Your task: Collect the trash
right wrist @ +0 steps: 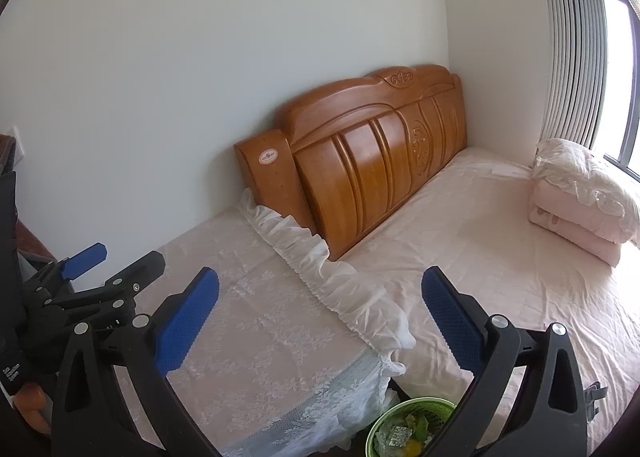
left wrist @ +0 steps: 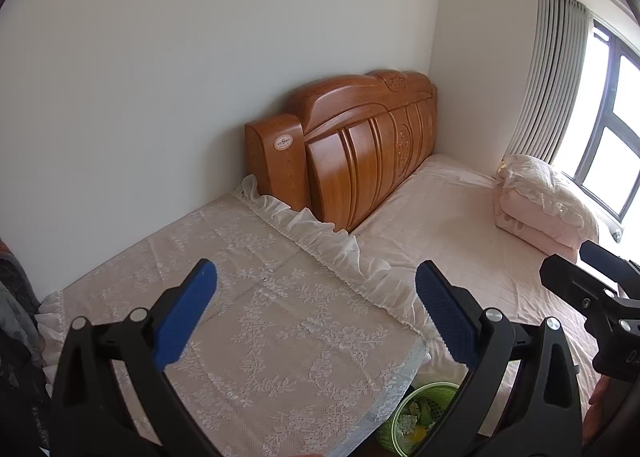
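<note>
A green plastic waste basket (left wrist: pixel 420 417) sits on the floor between the lace-covered bedside table (left wrist: pixel 260 317) and the bed; it also shows in the right wrist view (right wrist: pixel 404 427). It holds crumpled wrappers and scraps of green and yellow trash (right wrist: pixel 404 437). My left gripper (left wrist: pixel 316 313) is open and empty, held above the table and basket. My right gripper (right wrist: pixel 320 317) is open and empty beside it, also above the basket. The right gripper's body shows at the right edge of the left wrist view (left wrist: pixel 592 297); the left one shows in the right wrist view (right wrist: pixel 92 285).
A wooden headboard (left wrist: pixel 360 149) stands against the white wall. The bed (left wrist: pixel 460 225) has a pink sheet and a folded pink quilt with a pillow (left wrist: pixel 540 201) near the window (left wrist: pixel 616 117). Grey curtains (right wrist: pixel 576 49) hang at the right.
</note>
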### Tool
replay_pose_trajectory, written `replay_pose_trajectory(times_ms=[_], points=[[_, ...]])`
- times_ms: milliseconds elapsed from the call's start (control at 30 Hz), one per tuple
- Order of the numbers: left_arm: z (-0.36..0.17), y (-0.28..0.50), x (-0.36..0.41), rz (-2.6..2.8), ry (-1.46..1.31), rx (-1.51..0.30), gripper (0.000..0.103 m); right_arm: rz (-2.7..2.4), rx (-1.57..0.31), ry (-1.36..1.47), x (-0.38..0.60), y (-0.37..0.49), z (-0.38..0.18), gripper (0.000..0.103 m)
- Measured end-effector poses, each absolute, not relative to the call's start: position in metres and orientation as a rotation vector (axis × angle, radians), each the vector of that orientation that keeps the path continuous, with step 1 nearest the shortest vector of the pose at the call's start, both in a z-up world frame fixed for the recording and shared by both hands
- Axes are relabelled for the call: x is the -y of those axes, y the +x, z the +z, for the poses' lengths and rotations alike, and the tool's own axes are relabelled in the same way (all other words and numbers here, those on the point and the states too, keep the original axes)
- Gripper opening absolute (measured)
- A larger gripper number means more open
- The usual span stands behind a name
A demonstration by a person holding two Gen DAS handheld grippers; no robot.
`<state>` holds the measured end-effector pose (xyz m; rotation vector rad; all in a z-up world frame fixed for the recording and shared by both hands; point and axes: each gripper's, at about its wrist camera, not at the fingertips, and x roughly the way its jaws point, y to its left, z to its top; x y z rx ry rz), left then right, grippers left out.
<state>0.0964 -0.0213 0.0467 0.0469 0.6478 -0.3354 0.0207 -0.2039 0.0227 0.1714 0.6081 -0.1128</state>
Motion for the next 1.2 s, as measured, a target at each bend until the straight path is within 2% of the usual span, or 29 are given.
replay_pose_trajectory(times_ms=[1200], points=[[0.0414,0.0949,0.0187,-0.265,0.086,-0.633,0.095,-0.113,-0.629,0.166,0.1989,0.0199,0.0187,0.101]])
